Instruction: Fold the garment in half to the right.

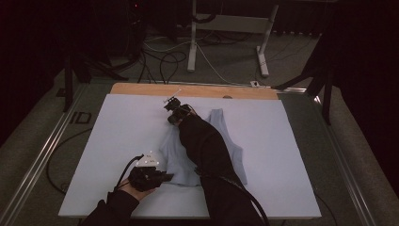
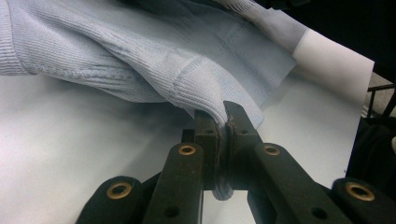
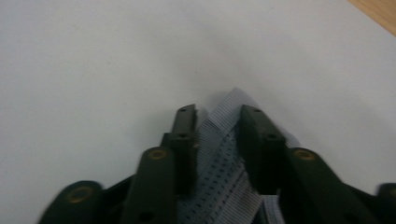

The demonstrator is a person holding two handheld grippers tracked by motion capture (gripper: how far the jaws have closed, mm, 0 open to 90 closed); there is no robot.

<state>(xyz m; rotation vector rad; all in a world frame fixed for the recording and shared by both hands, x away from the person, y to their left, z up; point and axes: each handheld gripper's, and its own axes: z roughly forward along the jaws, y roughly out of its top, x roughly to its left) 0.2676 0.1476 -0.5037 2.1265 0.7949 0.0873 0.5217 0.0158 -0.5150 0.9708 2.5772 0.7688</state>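
Note:
A pale blue sleeveless knit top [image 1: 229, 141] lies on the white board [image 1: 287, 155], partly under my right forearm. My left gripper [image 1: 163, 177] is at the top's near left corner. In the left gripper view the jaws [image 2: 225, 122] are shut on a pinched fold of the ribbed hem [image 2: 205, 93], lifted a little off the board. My right gripper [image 1: 170, 105] reaches to the far end of the top. In the right gripper view its jaws [image 3: 217, 112] straddle a shoulder strap [image 3: 224, 158] that lies between them, with a gap still between the pads.
A strip of wooden tabletop [image 1: 197, 90] shows beyond the board's far edge. Metal rails [image 1: 42, 155] run along both sides. White frame legs [image 1: 192, 42] and cables [image 1: 164, 59] stand on the floor behind.

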